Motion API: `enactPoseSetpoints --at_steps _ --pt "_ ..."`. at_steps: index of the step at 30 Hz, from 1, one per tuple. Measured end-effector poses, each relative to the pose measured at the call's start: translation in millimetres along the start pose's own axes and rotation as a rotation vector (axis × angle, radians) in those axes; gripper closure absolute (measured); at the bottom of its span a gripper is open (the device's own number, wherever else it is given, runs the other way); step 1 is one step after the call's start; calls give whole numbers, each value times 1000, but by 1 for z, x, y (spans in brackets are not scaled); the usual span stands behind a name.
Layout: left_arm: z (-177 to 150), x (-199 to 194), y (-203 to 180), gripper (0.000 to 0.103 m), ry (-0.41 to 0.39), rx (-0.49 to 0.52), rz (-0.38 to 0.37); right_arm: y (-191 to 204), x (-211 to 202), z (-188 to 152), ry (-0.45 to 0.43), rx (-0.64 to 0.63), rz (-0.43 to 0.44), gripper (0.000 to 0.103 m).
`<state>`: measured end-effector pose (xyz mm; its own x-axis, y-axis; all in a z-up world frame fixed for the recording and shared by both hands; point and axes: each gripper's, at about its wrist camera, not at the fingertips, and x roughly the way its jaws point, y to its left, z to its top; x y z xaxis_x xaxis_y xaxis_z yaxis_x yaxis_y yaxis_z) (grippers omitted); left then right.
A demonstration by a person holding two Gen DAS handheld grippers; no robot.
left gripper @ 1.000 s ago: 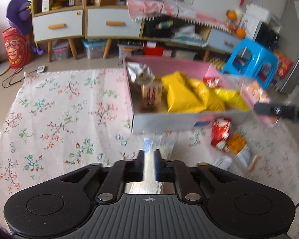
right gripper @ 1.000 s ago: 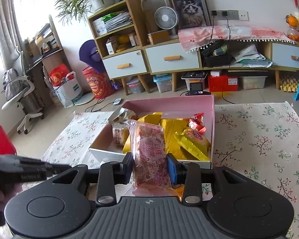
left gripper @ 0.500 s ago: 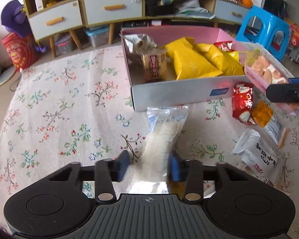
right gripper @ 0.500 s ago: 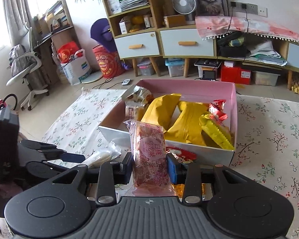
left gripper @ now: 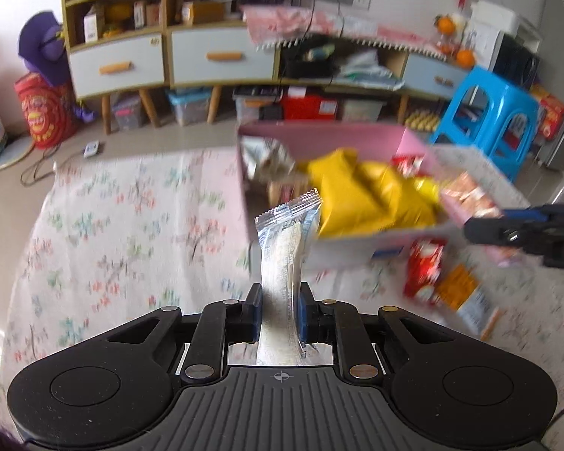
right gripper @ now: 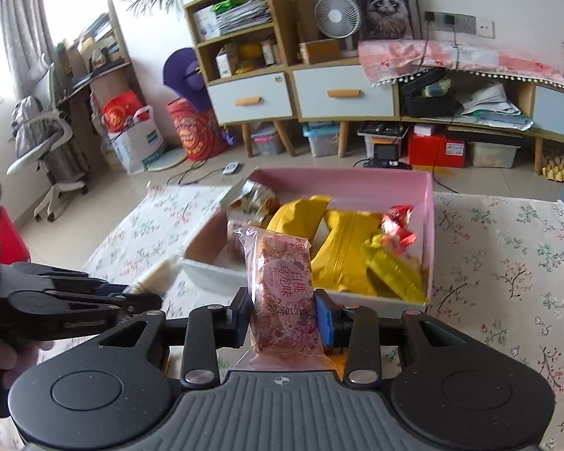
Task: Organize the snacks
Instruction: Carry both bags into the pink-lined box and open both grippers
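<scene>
Both wrist views look forward, close above the floor cloth, sharing the pink box and cabinets.

Clear-wrapped pale snack stands upright, pinched at its base. Pink speckled cake packet is upright too, clamped. At twelve o'clock, the open pink box holds yellow bags and a red packet.

Left tongs are closed on a clear-wrapped pale snack packet, held upright above the floral cloth. Beyond it, a pink box containing yellow packets is seen. Red and orange packets lie before the box's front right corner. The right tongs, gripping a pink packet, are seen at the right.
</scene>
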<state>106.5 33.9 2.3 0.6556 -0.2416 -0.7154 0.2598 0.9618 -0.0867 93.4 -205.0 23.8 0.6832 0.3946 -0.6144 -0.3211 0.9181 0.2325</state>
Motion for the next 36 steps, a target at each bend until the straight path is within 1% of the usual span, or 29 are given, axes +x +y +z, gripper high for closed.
enactPoseSetpoints --at_steps 3,8,12,17,18,24,27,28,29,30,31,32,33,36 --pt "14 1 -6 88 -23 9 -4 -4 4 7 -16 22 -23 78" --pt "37 19 -14 88 -25 11 -14 -15 17 22 -33 60 -59 78" --pt "57 39 -24 88 -25 29 -6 -29 33 35 -34 79 -78 78" --pt "78 72 -31 87 -21 1 -4 -44 59 46 -3 98 -91 78" --pt "80 78 -32 87 -23 -1 -1 -45 63 49 -7 99 -100 79" --pt "92 105 -36 86 -40 7 27 -54 74 60 -21 129 -137 79" --pt "93 106 -36 80 -69 19 45 -57 73 63 -29 144 -146 76" --pt "93 104 -35 75 -73 17 46 -57 72 63 -30 145 -147 76" --pt "94 103 -34 66 -77 12 43 -56 72 63 -30 144 -148 73" --pt "93 100 -32 62 -84 7 39 -55 70 61 -30 140 -151 70" --pt "92 96 -31 54 -94 6 36 -54 68 61 -30 137 -153 68" --pt "91 93 -30 46 -102 7 37 -52 67 61 -31 132 -156 63" --pt "90 89 -29 44 -107 11 38 -50 64 59 -33 128 -159 58" --pt "86 80 -29 38 -109 26 37 -46 59 58 -33 124 -163 50"
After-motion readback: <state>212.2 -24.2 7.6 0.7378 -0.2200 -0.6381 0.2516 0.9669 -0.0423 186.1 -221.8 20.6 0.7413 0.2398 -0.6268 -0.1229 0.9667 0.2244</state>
